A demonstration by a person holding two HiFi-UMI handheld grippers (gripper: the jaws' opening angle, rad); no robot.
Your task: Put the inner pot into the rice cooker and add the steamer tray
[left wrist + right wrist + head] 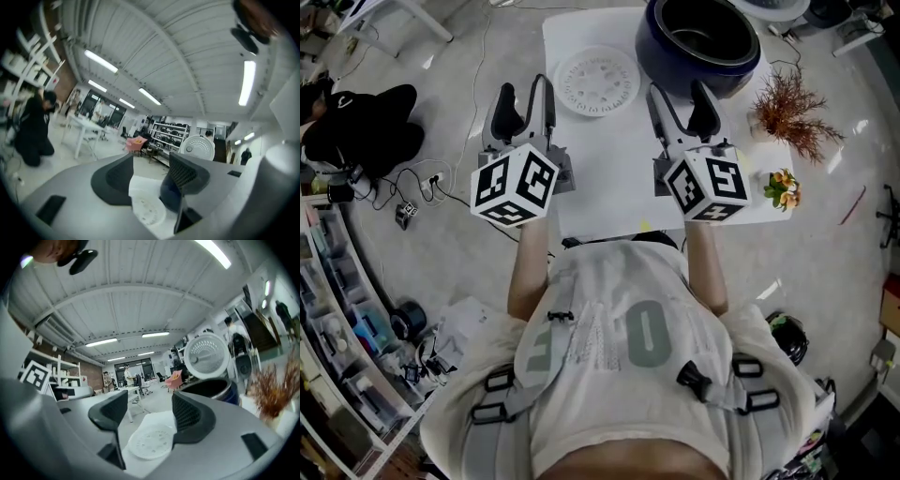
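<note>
Right hand-held gripper point(150, 400), jaws apart, faces white, seemingly perforated steamer tray point(151, 441).

**Premises: open workshop hall under artificial light**

The floor is pale grey polished concrete point(459, 141), with loose black cables point(431, 183) trailing across it. A white rectangular tabletop point(600, 178) stands at centre. Open shelving packed with boxes point(342, 309) lines the left edge of the head view. The ceiling is white ribbed sheet panelling point(154, 51) on exposed beams, lit by long fluorescent strip lights point(101, 61), all on. A reddish-brown brick wall point(82, 371) adjoins a dark glazed entrance point(136, 365). Further back stand a white-legged work table point(84, 126), dark metal storage racks point(171, 136) and a pink chair point(174, 379).
</note>
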